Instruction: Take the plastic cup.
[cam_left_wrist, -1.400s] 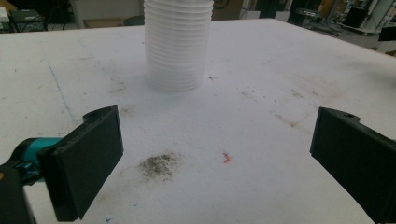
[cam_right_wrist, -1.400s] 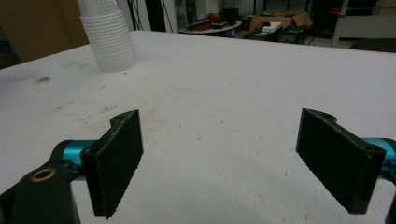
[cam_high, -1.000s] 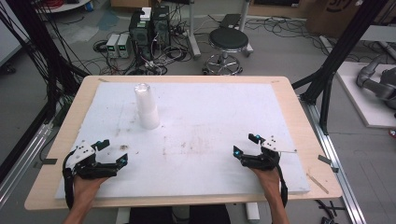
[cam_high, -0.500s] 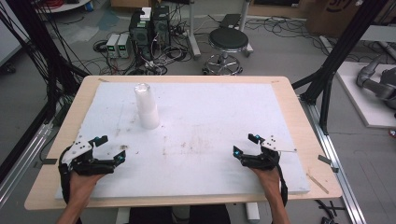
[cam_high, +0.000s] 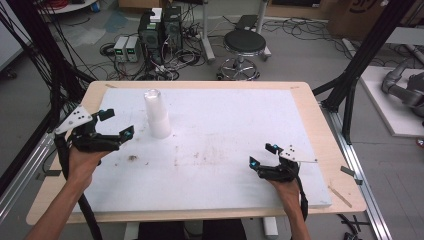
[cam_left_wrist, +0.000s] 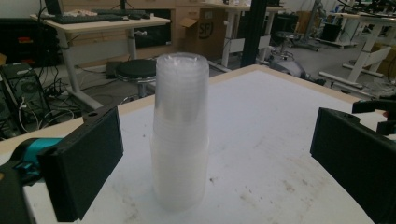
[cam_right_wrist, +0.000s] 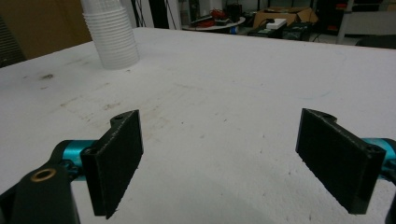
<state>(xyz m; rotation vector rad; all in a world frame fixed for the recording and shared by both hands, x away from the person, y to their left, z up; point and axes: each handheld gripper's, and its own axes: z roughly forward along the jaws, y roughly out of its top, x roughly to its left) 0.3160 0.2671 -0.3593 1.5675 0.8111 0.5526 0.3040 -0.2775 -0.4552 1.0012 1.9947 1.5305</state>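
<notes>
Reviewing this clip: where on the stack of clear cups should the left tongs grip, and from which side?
Probably the upper section of the stack of clear cups, approached level from the side the left tongs already face. The stack stands upright and tapers upward, the top cups offset from the lower ones, and the open jaws already line up either side of it, without touching.

Black stool (cam_high: 244, 44); computer towers (cam_high: 161, 27)

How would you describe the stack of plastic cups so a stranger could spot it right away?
On the white table top, look toward its far left part, just ahead of the open left gripper. The stack of clear plastic cups stands upright there, upside down, the one tall translucent thing on the board.
</notes>
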